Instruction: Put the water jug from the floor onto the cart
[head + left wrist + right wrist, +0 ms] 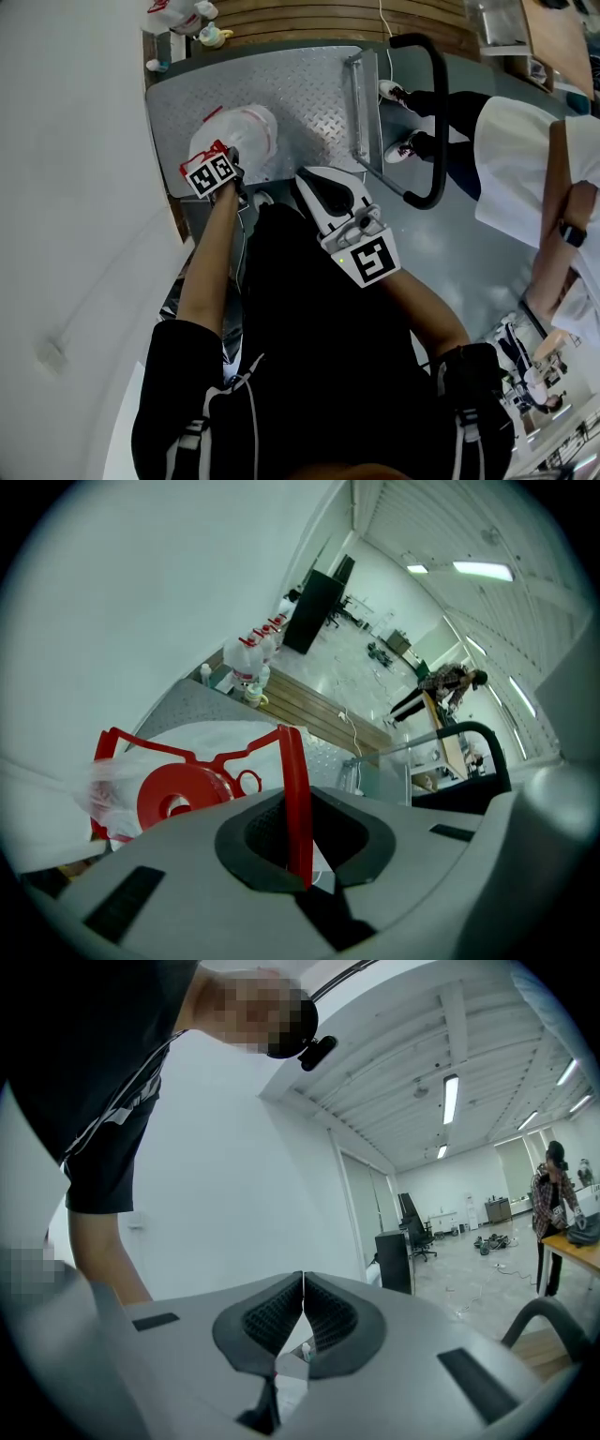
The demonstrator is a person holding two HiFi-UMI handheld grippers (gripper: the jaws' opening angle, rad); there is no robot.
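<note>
The water jug, translucent white with a red cap and a red carrying handle, is over the near left part of the cart's metal deck. Whether its bottom touches the deck I cannot tell. My left gripper points steeply down and is shut on the red handle, which runs upright between its pads. The right gripper is beside the jug, to its right, at the deck's near edge. In the right gripper view its jaws are pressed together with nothing in them.
The cart's black push handle rises at the right of the deck. A bystander stands just beyond it, shoes close to the cart. More jugs and wooden boards lie behind the cart. A white wall runs along the left.
</note>
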